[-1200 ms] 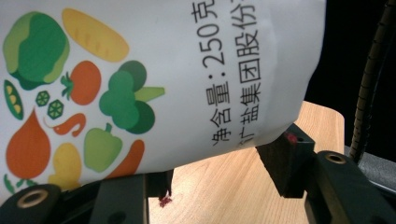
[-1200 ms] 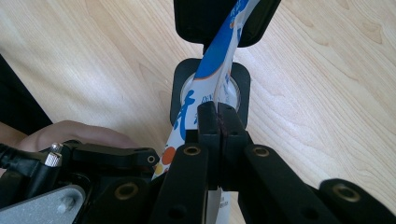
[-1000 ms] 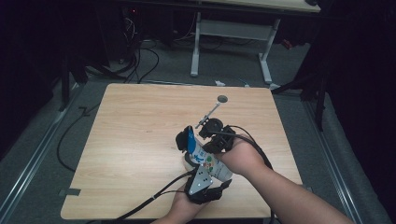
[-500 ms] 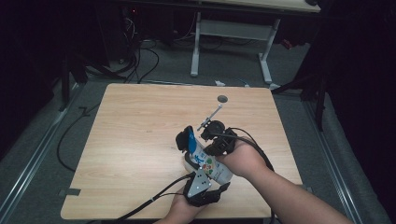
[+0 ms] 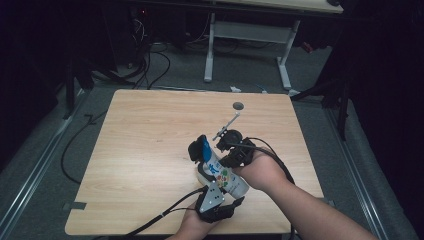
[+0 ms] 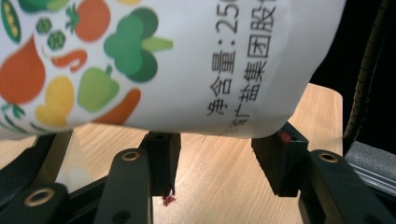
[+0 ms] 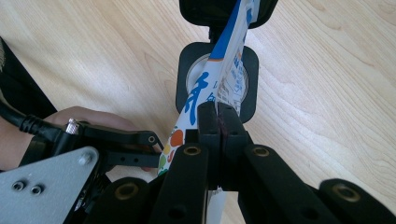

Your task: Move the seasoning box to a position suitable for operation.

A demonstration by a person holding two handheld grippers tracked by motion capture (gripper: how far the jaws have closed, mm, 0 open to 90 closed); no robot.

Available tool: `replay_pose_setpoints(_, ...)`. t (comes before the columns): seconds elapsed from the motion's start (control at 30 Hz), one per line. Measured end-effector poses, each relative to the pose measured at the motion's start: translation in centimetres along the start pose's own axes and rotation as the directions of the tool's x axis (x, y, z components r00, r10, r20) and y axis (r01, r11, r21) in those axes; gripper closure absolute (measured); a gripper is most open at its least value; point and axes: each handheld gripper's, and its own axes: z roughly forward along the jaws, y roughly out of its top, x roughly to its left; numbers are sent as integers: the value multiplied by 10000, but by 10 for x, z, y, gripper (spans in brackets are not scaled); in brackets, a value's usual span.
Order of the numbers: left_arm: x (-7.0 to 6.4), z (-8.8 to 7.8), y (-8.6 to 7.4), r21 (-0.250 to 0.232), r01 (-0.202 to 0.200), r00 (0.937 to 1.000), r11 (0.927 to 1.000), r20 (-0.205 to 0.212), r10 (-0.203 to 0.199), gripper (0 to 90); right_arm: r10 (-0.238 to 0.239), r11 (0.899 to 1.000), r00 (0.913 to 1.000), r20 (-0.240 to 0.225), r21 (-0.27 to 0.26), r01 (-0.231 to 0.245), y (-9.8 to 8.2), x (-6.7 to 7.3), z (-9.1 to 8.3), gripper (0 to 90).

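The left hand-held gripper has its jaws spread about the lower body of the white salt pouch, and they have just been closing in on it. The pouch hangs tilted over the worktop; it looks soft, saggy and slick, best taken at a flat seam. The right hand-held gripper is pressed together, pinching its folded edge; whatever the pouch contains is hidden.
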Motion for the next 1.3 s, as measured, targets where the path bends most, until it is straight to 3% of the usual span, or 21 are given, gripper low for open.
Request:
replay_pose_setpoints(0.53,3,-1,-3,130,16,10000,9999,-77,-15,529,154,9998,9999,-14,-121,-154,-3,-3,-4,900)
replay_pose_setpoints(0.8,-2,-1,-2,181,244,9995,9995,176,-247,477,111,9998,9999,27,-172,-111,-3,-3,-2,900)
replay_pose_setpoints(1.1,-3,5,5,46,857,9963,9963,-41,-857,435,126,9996,9999,42,-251,-125,-3,-3,-2,900)
replay_pose_setpoints(1.3,-2,5,5,-46,725,9973,9974,-148,-726,457,215,9994,9998,-14,-260,-216,-7,-3,-1,900)
